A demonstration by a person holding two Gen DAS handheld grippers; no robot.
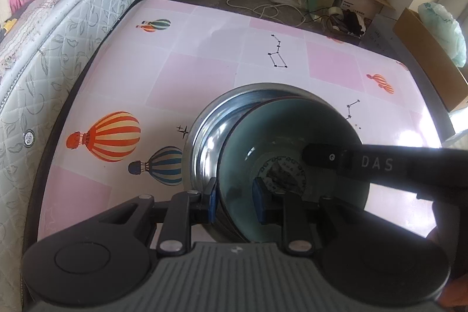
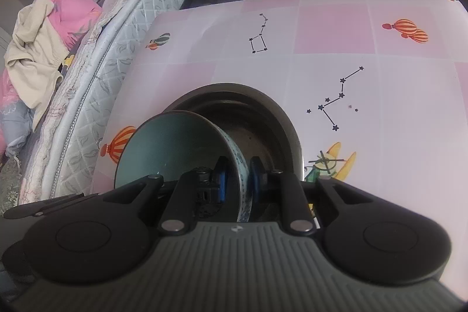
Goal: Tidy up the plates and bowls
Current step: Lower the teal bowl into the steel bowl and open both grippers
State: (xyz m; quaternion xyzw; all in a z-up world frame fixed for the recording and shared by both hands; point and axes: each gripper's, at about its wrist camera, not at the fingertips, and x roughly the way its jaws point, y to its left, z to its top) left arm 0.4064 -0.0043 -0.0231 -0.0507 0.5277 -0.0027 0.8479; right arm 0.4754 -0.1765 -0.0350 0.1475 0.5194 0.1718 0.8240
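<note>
Looks like the stacking step: a teal bowl is going into a steel bowl near the middle of the pink table. Both tools are on the teal one. The left gripper is clamped across its near rim, 1 pad inside, 1 outside. The right gripper pinches the opposite wall the same way, its patterned outside showing.

The teal bowl sits tilted inside the steel one, not seated flat as far as I can tell. Next move, I'd guess: lower it level, then let go with both.

Both grippers point steeply down at the table, coming in from opposite sides.
</note>
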